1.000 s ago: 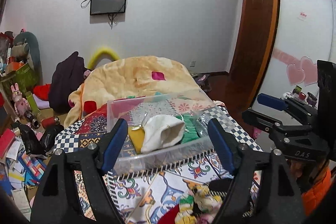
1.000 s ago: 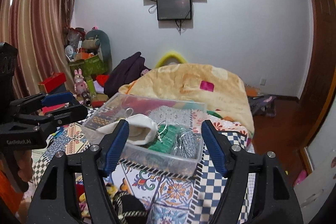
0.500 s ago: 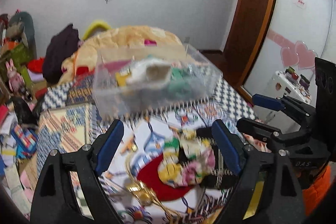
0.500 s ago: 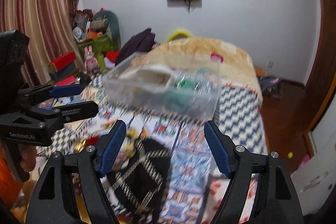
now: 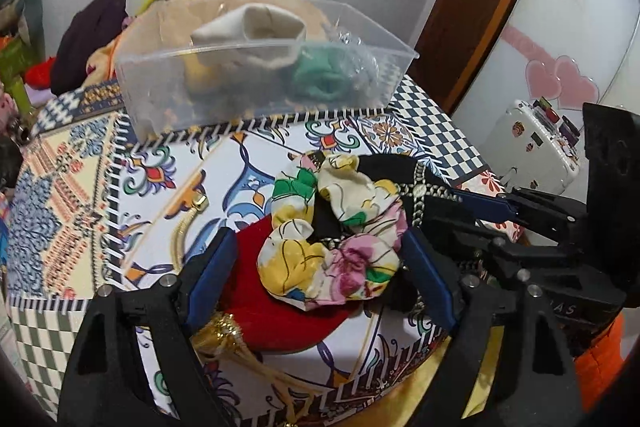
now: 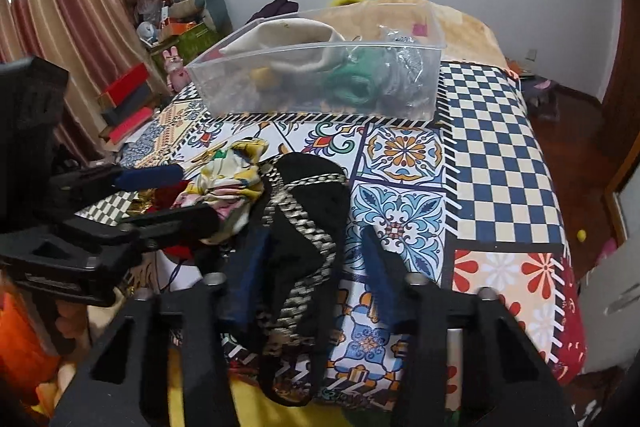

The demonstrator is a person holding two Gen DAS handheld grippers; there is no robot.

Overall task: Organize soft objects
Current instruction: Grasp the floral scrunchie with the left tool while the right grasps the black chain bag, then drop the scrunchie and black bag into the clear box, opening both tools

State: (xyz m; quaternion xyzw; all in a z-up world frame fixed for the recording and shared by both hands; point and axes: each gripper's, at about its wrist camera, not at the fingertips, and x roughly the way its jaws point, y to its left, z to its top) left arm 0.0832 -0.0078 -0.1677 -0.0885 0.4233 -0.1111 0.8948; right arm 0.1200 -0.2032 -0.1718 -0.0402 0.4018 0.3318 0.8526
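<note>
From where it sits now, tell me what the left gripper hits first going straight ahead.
Most likely the floral scrunchie, lying between the open left gripper fingers, atop the red pouch. Depth is unclear; the clear bin lies farther on.

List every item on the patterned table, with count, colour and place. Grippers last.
clear plastic bin: 1, transparent, far end of table
cream pouch: 1, off-white, in bin
green fabric: 1, teal-green, in bin beside pouch
floral scrunchie: 1, white, yellow, pink and green, near end, lying on the red and black pieces
red pouch: 1, red with gold tassel, under scrunchie
black patterned cloth: 1, black with pale trim, right of scrunchie
left gripper: open, around scrunchie
right gripper: open, over black cloth
</note>
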